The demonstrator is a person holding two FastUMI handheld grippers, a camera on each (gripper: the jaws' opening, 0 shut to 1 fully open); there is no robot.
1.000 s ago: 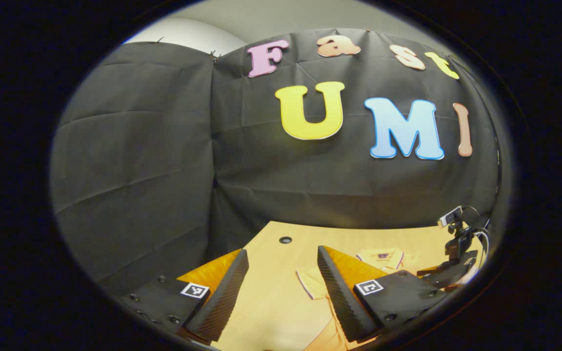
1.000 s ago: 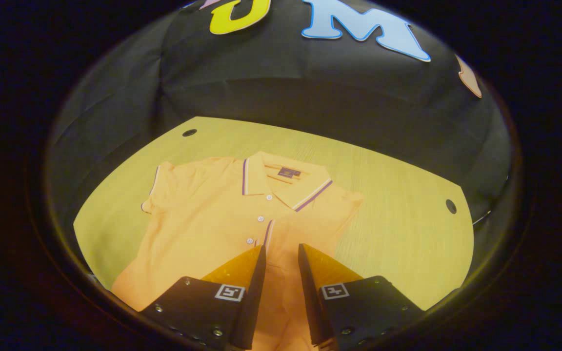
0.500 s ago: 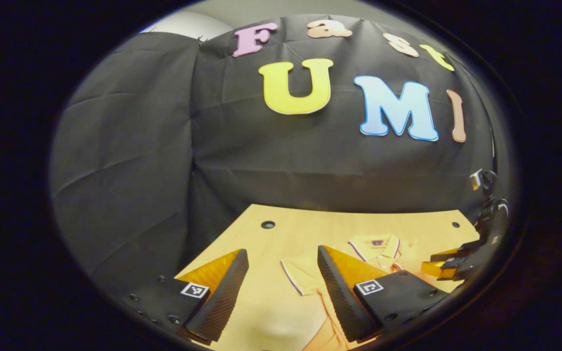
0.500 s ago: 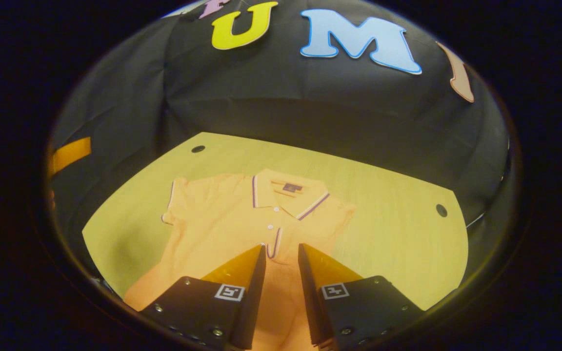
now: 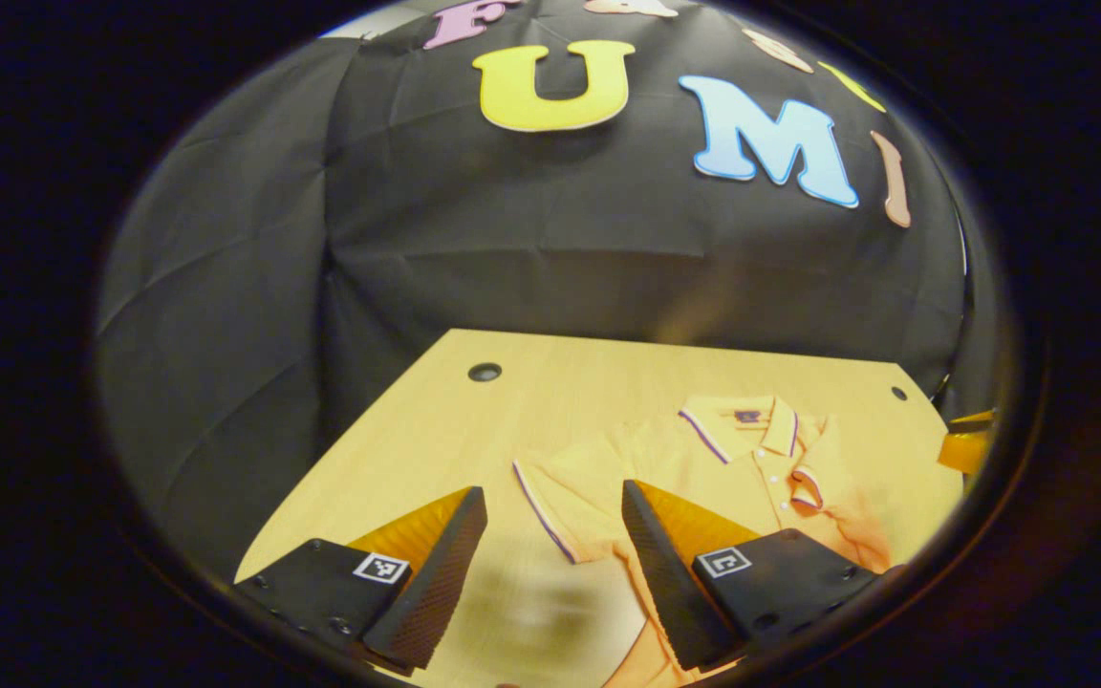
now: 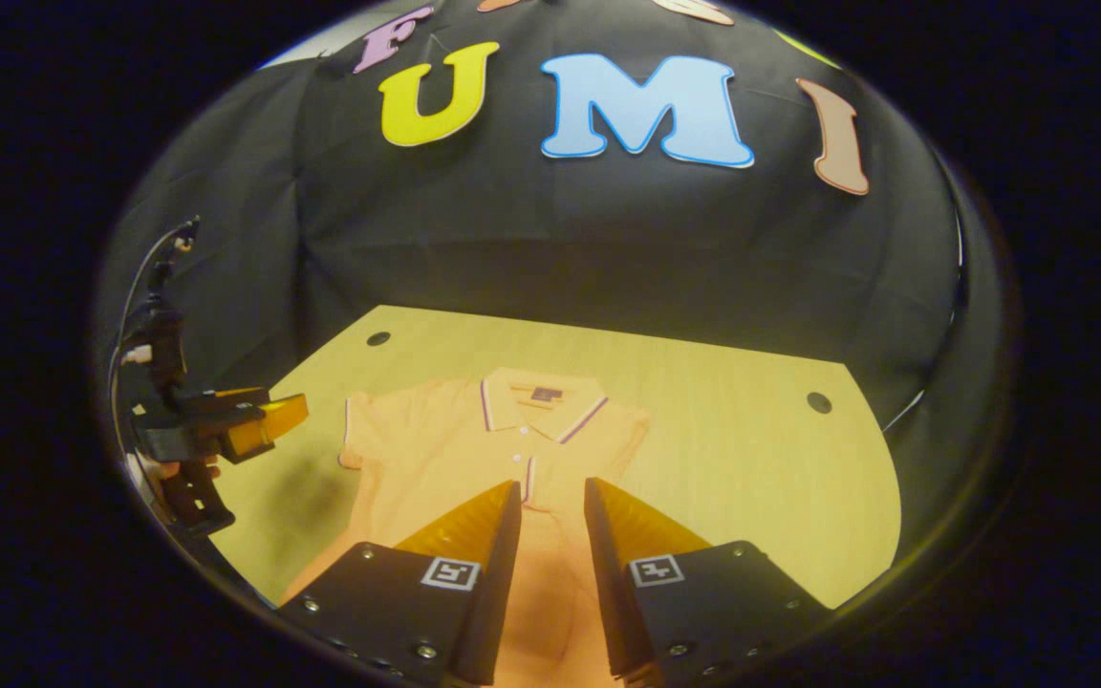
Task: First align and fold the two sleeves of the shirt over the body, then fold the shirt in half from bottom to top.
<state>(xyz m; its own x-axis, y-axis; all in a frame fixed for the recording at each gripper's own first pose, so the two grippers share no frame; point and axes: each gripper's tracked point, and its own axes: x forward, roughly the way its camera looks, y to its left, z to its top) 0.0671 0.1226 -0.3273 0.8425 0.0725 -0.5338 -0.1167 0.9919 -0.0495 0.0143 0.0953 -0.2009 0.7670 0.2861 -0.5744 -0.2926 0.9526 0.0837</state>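
An orange polo shirt [image 6: 455, 449] lies flat on the wooden table [image 6: 732, 449], collar toward the wall. In the right gripper view, the sleeve [image 6: 359, 435] on the left sticks out, while the one on the right lies folded in over the body. My right gripper [image 6: 551, 487] hovers above the shirt's lower body, its fingers a narrow gap apart and empty. In the left gripper view, my left gripper [image 5: 552, 497] is wide open above the spread sleeve [image 5: 560, 492] of the shirt [image 5: 732, 459]. It also appears as the left gripper [image 6: 245, 425], held off the table's left side.
The table has round cable holes [image 6: 378, 338] [image 6: 819, 402] near its back corners. Black cloth walls close behind and to the left of it. Bare wood lies right of the shirt [image 6: 761, 478] and left of it [image 5: 417, 449]. The right gripper's tip [image 5: 966, 444] shows at the far right.
Both grippers have drawn back and up from the shirt, which looks smaller and farther away. The left view has tilted down onto the table. The left gripper has entered the right view.
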